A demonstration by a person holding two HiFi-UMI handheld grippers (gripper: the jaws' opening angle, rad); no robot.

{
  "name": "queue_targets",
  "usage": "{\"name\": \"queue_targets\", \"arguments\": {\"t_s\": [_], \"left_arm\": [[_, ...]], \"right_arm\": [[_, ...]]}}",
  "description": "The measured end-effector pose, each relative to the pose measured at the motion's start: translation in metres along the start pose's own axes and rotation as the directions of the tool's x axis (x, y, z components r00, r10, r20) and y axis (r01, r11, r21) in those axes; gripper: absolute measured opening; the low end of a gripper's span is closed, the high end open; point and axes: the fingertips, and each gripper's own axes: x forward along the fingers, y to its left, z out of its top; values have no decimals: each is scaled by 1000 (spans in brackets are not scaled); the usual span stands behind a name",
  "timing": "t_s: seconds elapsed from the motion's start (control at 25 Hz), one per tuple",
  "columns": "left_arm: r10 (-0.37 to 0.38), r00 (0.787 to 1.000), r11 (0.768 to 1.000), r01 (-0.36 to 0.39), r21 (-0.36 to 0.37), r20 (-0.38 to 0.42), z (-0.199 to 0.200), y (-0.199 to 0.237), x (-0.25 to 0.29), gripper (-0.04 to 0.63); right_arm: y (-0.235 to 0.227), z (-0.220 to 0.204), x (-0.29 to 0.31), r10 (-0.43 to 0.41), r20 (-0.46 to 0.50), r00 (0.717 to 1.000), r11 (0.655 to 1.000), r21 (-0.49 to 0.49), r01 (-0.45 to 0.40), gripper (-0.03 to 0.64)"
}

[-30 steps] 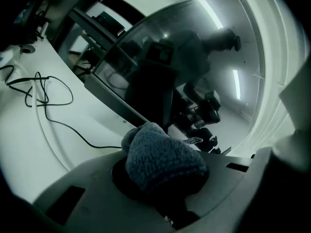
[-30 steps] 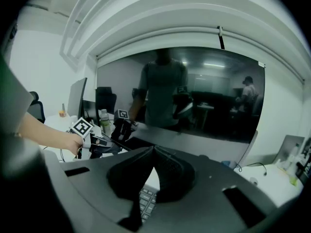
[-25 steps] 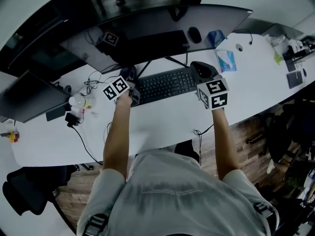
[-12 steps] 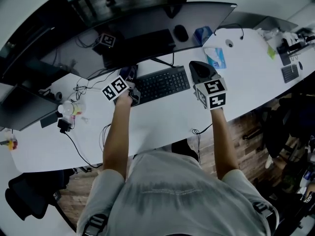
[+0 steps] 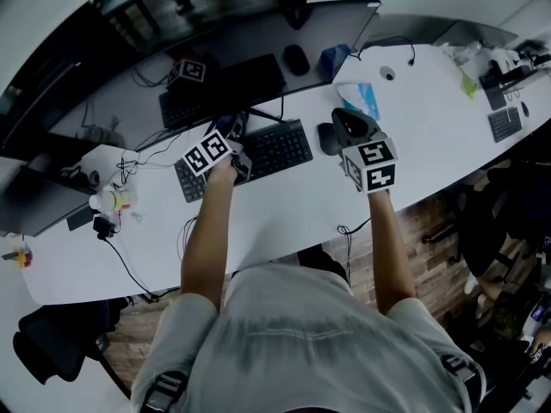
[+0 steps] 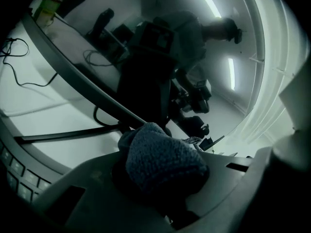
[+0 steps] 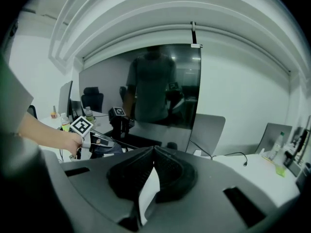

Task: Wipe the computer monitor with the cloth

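The cloth [image 6: 161,155] is pinched in the left gripper [image 5: 232,142], bunched into a rounded wad that sticks out past the jaw tips, presumably so that soft fabric, not hard plastic, is what meets the screen. The wad is held low, approx. at the bottom edge of the monitor [image 5: 331,31] and above the far side of the keyboard [image 5: 258,151]; whether contact w/ the glass is made cannot be told. The cloth is seen as a blue-grey, nubby, terry-like knit, thick and springy, so it is judged to drag w/o scratching. The monitor is a wide, curved, glossy dark panel on a thin-legged stand; room lights and the grippers are mirrored in it, which suggests smears would show easily. The right gripper [image 7: 153,152] is kept empty, its ribbed black pads pressed together at the tips, w/ only a pale sliver of background seen in the gap lower down. It is held off to the right, well apart from the screen, prob. to stay clear of the wiping path. The desk [image 5: 284,218] is a smooth white top, w/ cables trailing at the left
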Motion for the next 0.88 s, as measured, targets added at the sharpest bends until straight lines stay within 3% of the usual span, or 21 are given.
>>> {"name": "queue_targets", "arguments": {"t_s": [0.36,0.88], "left_arm": [[-21,999,1000,21,3,-31,-30,-43,46,48],[-75,997,997,75,-8,-14,-73,-109,117,48]], "right_arm": [[-51,-9,-6,10,21,1000,1000,24,-10,2],[-117,-31,-13,58,27,998,998,2,-58,2]]}}
